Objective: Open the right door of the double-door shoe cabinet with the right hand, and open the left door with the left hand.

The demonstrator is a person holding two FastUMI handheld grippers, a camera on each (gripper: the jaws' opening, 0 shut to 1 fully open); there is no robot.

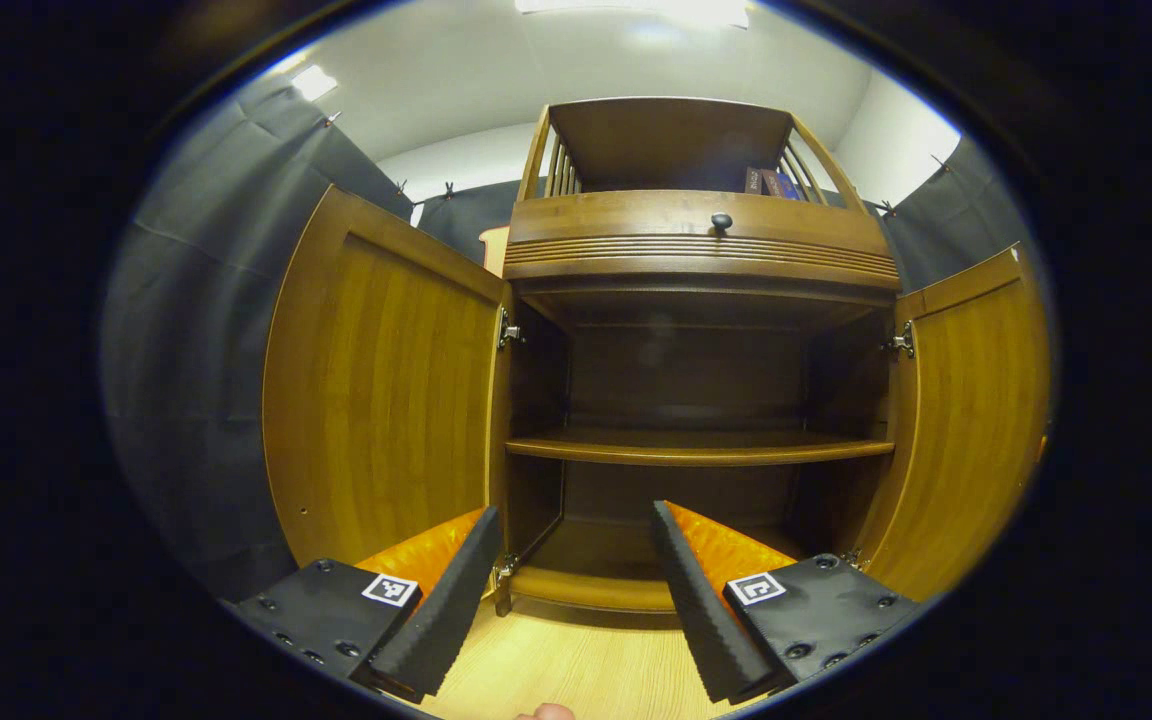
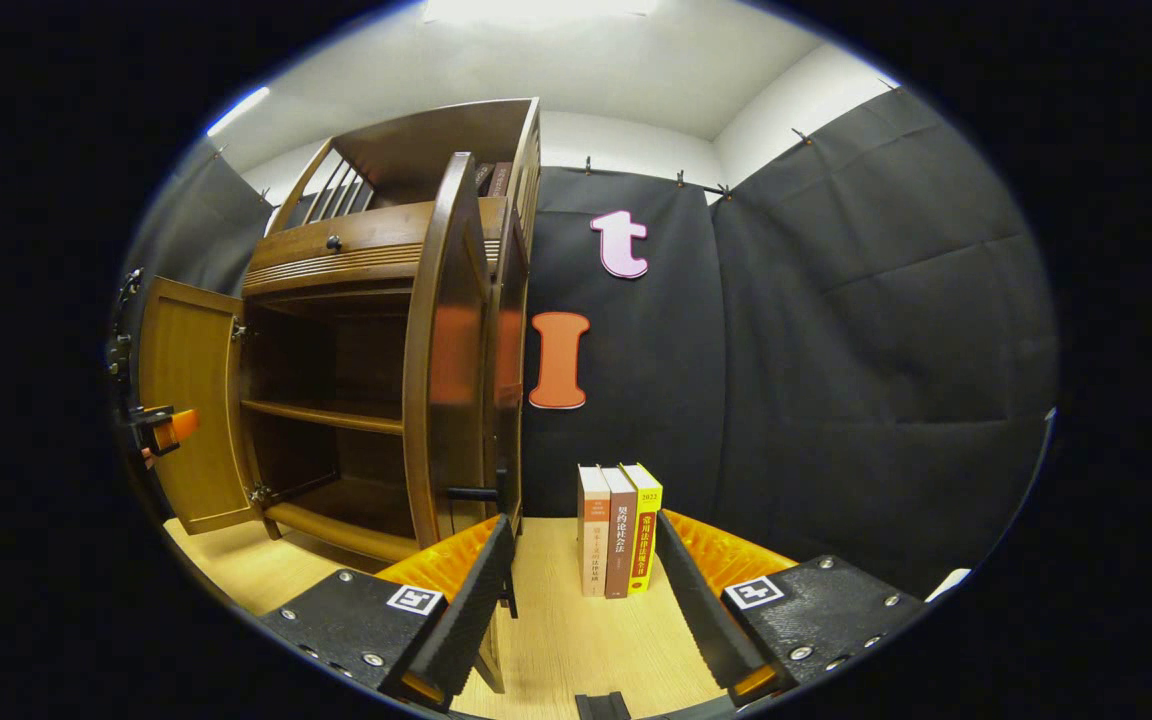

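The wooden shoe cabinet (image 1: 696, 250) stands straight ahead in the left gripper view with both doors swung wide. Its left door (image 1: 376, 390) and right door (image 1: 976, 420) flank dark, bare shelves (image 1: 696, 445). My left gripper (image 1: 576, 600) is open in front of the cabinet's base, holding nothing. In the right gripper view the right door (image 2: 441, 350) is seen edge-on, its dark handle (image 2: 471, 493) just above my left finger. My right gripper (image 2: 581, 610) is open and holds nothing. The left door (image 2: 191, 400) is farther off, with the left gripper (image 2: 161, 428) by its outer edge.
Three books (image 2: 621, 530) stand upright on the light wooden floor (image 2: 556, 640) against the black cloth wall, beyond the right gripper. A drawer with a round knob (image 1: 721, 221) sits above the doors. Books (image 1: 771, 183) lie on the railed top shelf.
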